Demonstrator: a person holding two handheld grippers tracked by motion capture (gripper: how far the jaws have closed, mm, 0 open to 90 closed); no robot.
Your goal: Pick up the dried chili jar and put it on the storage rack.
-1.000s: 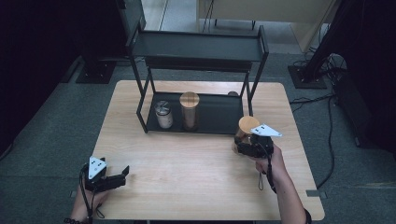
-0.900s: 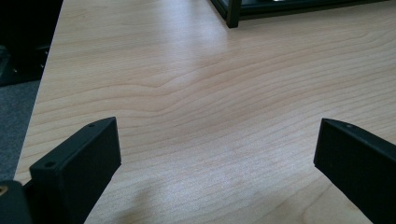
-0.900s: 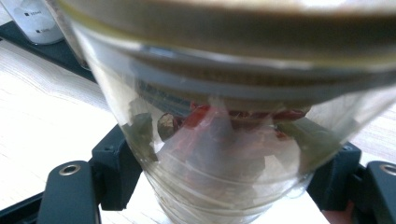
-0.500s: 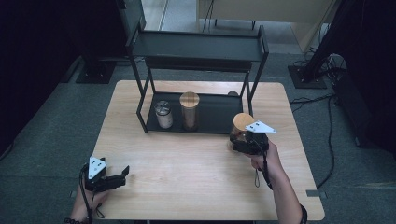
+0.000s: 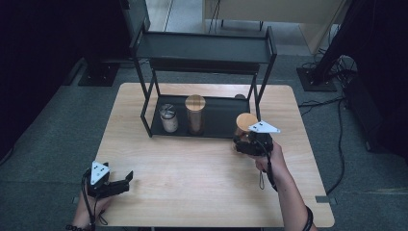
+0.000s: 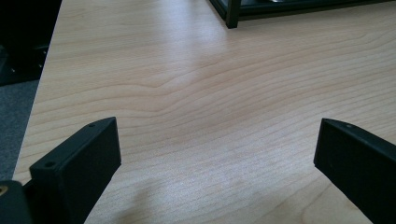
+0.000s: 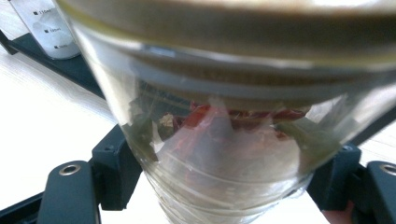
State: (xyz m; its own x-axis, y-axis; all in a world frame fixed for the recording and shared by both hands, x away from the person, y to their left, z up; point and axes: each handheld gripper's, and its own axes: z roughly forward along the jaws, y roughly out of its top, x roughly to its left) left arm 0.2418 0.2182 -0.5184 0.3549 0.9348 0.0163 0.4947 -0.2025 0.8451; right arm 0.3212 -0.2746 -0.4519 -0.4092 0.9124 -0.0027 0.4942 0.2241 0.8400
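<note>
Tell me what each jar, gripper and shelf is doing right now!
Glass jar with wooden lid and red contents: lidded, clamped in the right gripper.
Right gripper: shut on that jar.
Left gripper: open, holding nothing.
Tall jar with wooden lid: lidded, upright on the rack's lower shelf.
Short glass jar with metal lid: lidded, upright beside it.
Black metal two-tier rack: top shelf bare.

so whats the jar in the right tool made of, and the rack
Jar: clear glass by the look, since its red and dark contents show through; its lid looks like light wood or bamboo. Rack: seemingly matte black metal, with thin straight legs.
</note>
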